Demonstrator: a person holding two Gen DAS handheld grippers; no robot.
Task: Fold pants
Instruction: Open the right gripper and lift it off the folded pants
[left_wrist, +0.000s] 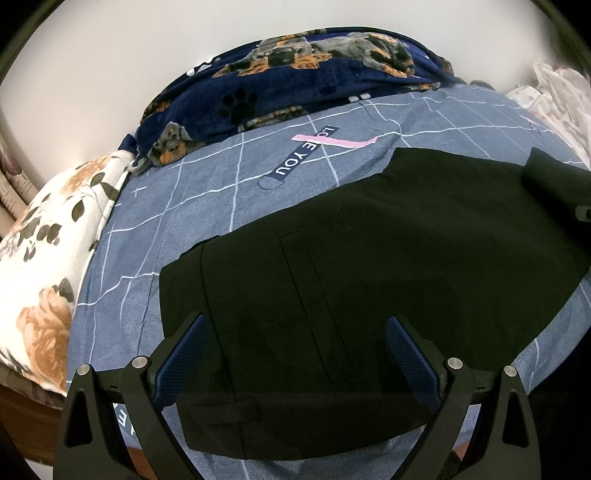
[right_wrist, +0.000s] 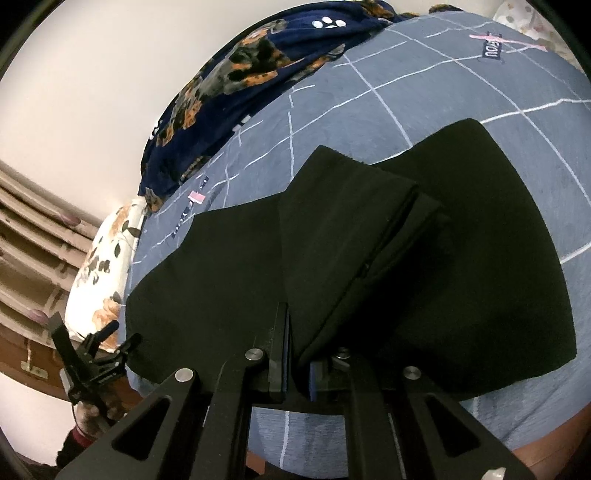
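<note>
Pants (left_wrist: 369, 258) lie flat on the bed (left_wrist: 184, 206), waistband near, one leg end folded back over the right part. Blanket (left_wrist: 295, 81) heaped along the far edge. Pillow (left_wrist: 48, 258) at the left edge. Left hand-held gripper (left_wrist: 295, 350) above the waistband.

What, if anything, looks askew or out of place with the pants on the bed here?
Nothing looks damaged. The black pants lie flat on the blue sheet, but the leg end pinched in the right gripper is carried over them at a slant, not square with the layer beneath. The left gripper hovers open over the waistband end.
</note>
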